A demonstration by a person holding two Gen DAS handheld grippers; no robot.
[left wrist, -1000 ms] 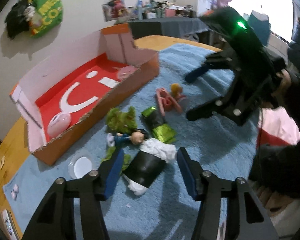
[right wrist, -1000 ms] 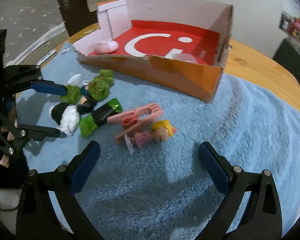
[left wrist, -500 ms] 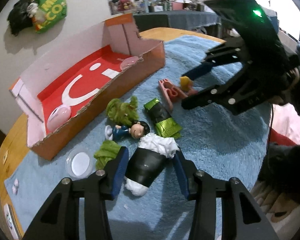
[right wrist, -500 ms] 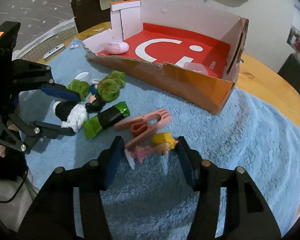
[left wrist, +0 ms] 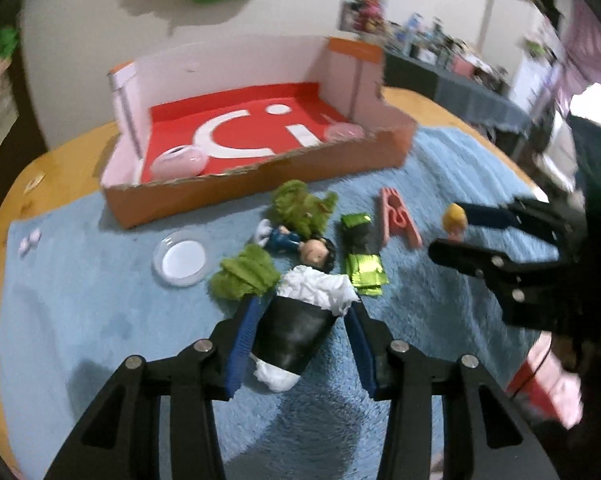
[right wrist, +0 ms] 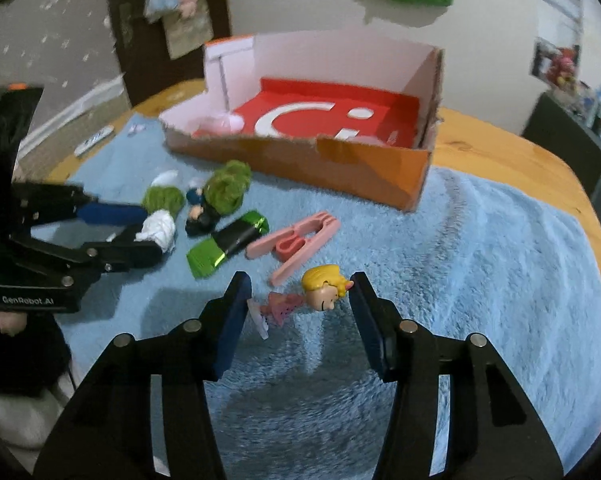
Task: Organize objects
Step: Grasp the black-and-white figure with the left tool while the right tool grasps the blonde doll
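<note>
Black cup stuffed with white tissue [left wrist: 296, 332], lying on its side on the blue towel [left wrist: 100, 312], gripped between the blue pads of the left gripper [left wrist: 300, 332], whose jaws have just been closing onto its sides. Blond-haired figurine in a pink dress [right wrist: 300, 296], lying on the towel between the pads of the right gripper [right wrist: 300, 316]; these jaws have just closed in sharply, the right pad touching the head and the left pad at the feet, so the gripper clasps the figurine. Just beyond the cup: two green leafy pieces [left wrist: 300, 208], a dark-haired figurine [left wrist: 300, 246], a green foil packet [left wrist: 360, 256] and a pink clothes peg [left wrist: 396, 220]. A clear round lid [left wrist: 182, 258] lies to the left. Farther back, an orange cardboard box [left wrist: 260, 172] with a red floor holds two pink rounded objects [left wrist: 178, 162]. The towel covers a wooden counter [right wrist: 500, 148].
</note>
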